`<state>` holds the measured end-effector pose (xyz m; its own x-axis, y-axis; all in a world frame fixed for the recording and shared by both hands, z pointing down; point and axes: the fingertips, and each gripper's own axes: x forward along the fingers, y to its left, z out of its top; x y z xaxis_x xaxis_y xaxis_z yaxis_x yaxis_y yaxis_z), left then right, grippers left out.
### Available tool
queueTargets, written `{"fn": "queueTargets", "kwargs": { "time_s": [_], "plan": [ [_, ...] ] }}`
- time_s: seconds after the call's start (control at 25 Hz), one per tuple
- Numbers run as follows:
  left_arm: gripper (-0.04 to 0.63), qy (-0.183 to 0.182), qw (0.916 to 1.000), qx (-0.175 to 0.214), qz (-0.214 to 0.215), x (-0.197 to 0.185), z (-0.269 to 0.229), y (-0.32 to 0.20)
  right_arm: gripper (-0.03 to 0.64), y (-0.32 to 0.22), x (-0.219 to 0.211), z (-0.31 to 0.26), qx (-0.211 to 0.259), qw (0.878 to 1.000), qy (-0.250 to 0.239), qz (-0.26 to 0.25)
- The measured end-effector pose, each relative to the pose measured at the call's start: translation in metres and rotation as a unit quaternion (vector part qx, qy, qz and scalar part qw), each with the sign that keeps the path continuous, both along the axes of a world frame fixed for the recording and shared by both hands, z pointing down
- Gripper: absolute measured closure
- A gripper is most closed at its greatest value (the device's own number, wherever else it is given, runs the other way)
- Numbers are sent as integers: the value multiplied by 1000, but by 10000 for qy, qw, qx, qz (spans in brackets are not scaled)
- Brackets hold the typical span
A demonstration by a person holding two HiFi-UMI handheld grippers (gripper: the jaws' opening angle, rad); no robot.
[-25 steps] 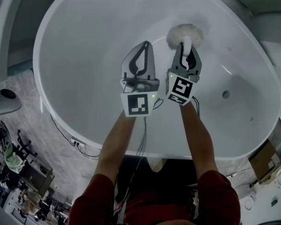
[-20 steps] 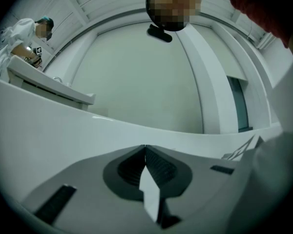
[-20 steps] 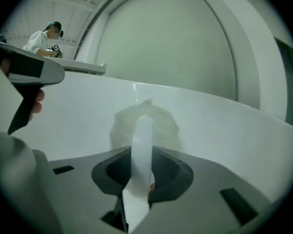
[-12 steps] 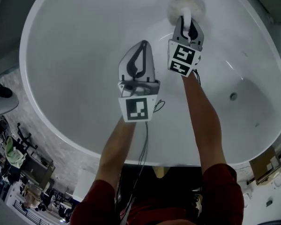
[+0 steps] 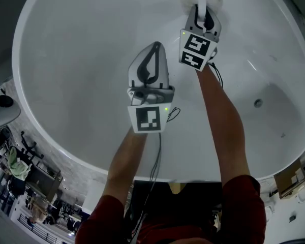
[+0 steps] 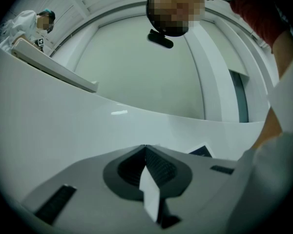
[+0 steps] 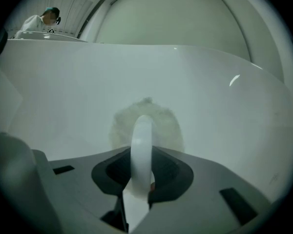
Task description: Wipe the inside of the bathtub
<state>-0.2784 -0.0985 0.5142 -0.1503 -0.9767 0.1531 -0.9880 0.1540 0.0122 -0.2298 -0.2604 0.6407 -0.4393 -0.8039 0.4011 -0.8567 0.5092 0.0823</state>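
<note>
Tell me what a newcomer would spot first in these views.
The big white oval bathtub fills the head view. At its far wall, the right tool is shut on the white loop handle of a fluffy white round scrubber, with the pad at the wall. The left tool hovers mid-tub, shut and empty.

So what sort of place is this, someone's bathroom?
Probably a workshop or test space rather than a home: a white bathtub, cluttered equipment on the floor beside it, and another person nearby.
</note>
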Motion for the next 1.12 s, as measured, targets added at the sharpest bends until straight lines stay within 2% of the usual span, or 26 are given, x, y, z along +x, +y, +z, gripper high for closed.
{"fn": "queueTargets", "kwargs": {
  "time_s": [0.24, 0.52, 0.76, 0.96, 1.12],
  "plan": [
    [580, -30, 10000, -47, 27, 2, -2, -2, 525, 2, 3, -4, 40, 9998, 34, -204],
    [580, -120, 9997, -5, 233, 13, -1, -9, 525, 0, 27, 3, 77, 9999, 137, -47],
    [580, -154, 9983, -11, 555, 64, 6, -27, 525, -4, 90, 17, 90, 9996, 221, 162],
    [580, -136, 9960, 24, 880, 160, 2, -42, 525, -9, 199, 14, -12, 9979, 80, 635],
    [580, -109, 9935, 21, 1131, 210, 3, -44, 525, -8, 263, 19, 54, 9956, 385, 858]
  ]
}}
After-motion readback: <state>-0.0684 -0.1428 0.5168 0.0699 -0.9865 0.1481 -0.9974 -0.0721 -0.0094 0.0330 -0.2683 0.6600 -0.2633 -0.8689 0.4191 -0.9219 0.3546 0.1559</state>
